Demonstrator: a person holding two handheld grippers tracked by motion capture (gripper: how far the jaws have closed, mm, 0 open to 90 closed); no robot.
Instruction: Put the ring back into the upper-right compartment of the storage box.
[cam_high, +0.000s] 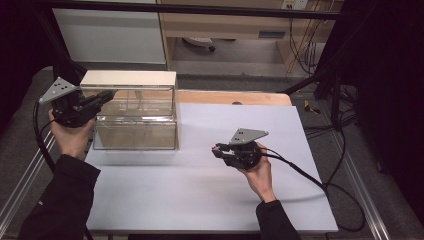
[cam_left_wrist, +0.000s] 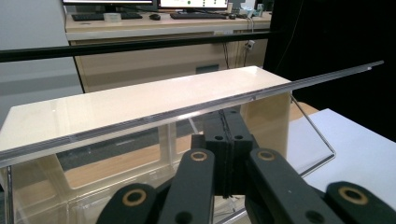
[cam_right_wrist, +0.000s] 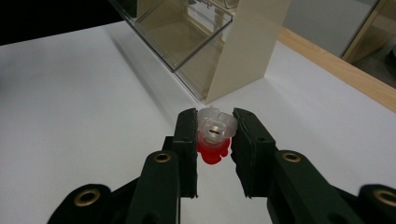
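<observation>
My left gripper (cam_high: 102, 97), jaws pressed together, props up the clear lid (cam_left_wrist: 196, 109) of the box (cam_high: 132, 107) so it stays open. My right gripper (cam_right_wrist: 215, 140) pinches a small red-and-clear cap (cam_right_wrist: 214, 135) above the white mat (cam_high: 200, 195), ready for dropping in.

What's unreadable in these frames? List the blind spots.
- Small clear-and-red plastic piece in the right gripper: its underside is hidden by the jaws in the right gripper view; too small to identify in the high view.
- Left gripper: whether its shut jaws pinch the clear flap of the clear-fronted beige box, the flap's edge hides.
</observation>
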